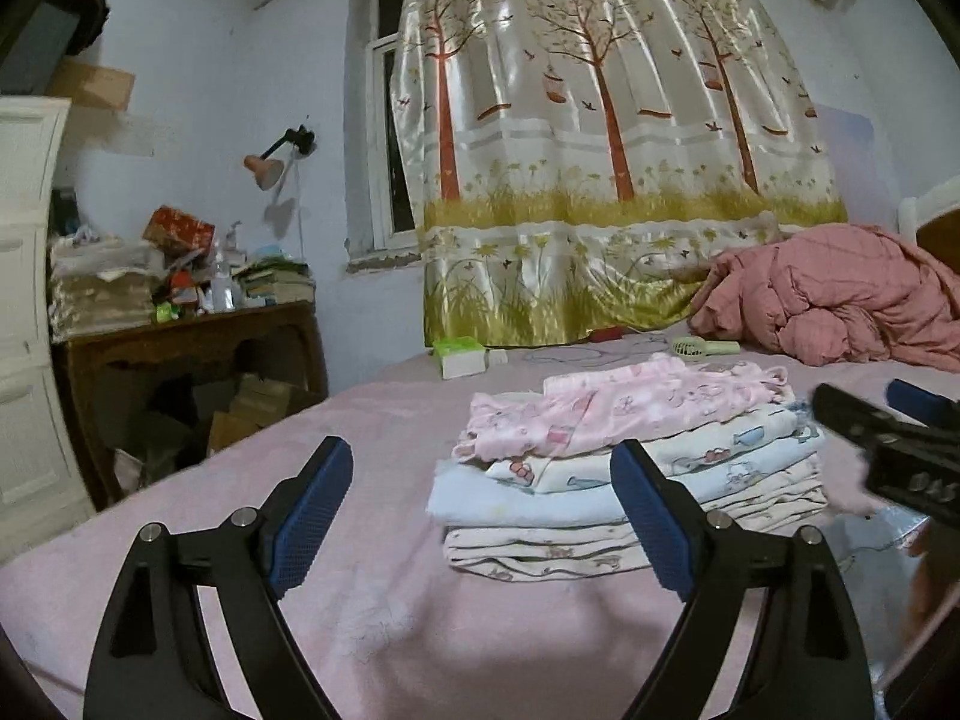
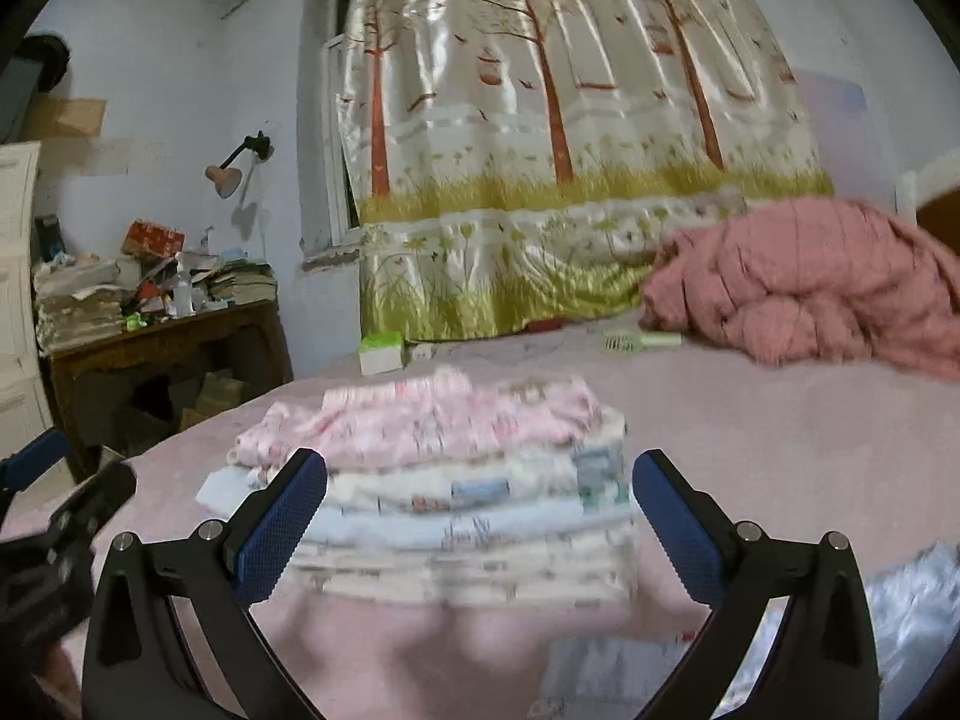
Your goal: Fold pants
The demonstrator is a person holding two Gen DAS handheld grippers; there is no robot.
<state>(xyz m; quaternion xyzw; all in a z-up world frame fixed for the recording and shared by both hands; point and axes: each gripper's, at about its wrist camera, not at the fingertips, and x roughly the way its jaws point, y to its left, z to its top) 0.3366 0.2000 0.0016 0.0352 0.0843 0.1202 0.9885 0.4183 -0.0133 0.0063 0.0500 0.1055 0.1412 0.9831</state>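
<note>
Pink printed cotton tops the stack of folded clothes (image 1: 636, 456), a neat pile on the pink bed sheet (image 1: 372, 420) with the pale blue, cream and cartoon-print layers squared up beneath it. The pink pants (image 1: 606, 414) lie uppermost, folded, slightly rumpled along the left edge. Both tools hover just short of the pile: the left tongs (image 1: 480, 516) spread wide with nothing between them, the right tongs (image 2: 480, 519) equally wide apart and empty, framing the stack's front.

The folding looks done or close to it. A good next move, judging from here, is either to press that loose left edge flat or to turn toward the white-and-blue fabric (image 2: 912, 606) bunched at the lower right, which may be the next garment. Approaching low and level would avoid knocking the pile askew.

Further out, a green hand fan (image 1: 705, 348), a green-and-white box (image 1: 459, 357) and a heaped pink quilt (image 1: 840, 300) rest by the tree-print curtain (image 1: 600, 120). No lettering on anything is readable.
</note>
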